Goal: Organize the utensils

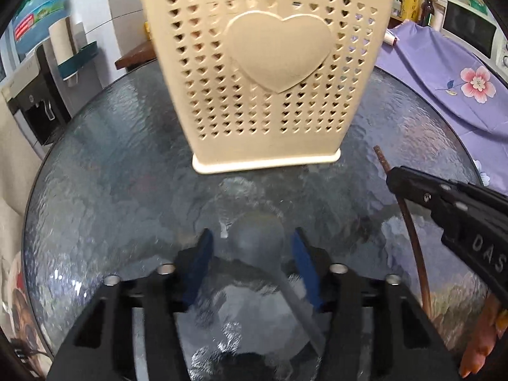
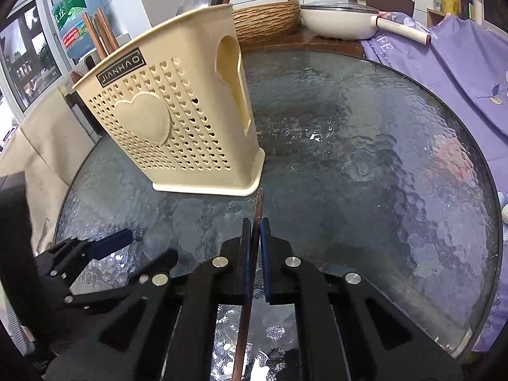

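A cream perforated utensil holder [image 1: 263, 73] with a raised heart stands on the round glass table [image 1: 111, 158]; it also shows in the right wrist view [image 2: 177, 127], with brown chopsticks [image 2: 98, 33] standing in it. My left gripper [image 1: 250, 244] is open, its blue pads either side of a pale spoon [image 1: 257, 241] lying on the glass. My right gripper [image 2: 255, 222] is shut on a brown chopstick [image 2: 250, 273], seen from the left wrist view [image 1: 409, 222] too. The left gripper shows in the right wrist view [image 2: 139, 247].
A purple flowered cloth [image 2: 460, 73] covers the right side beyond the table. A white pan with a lid [image 2: 339, 19] and a woven basket [image 2: 266, 19] stand behind the table. A water dispenser [image 1: 35, 104] is at the left.
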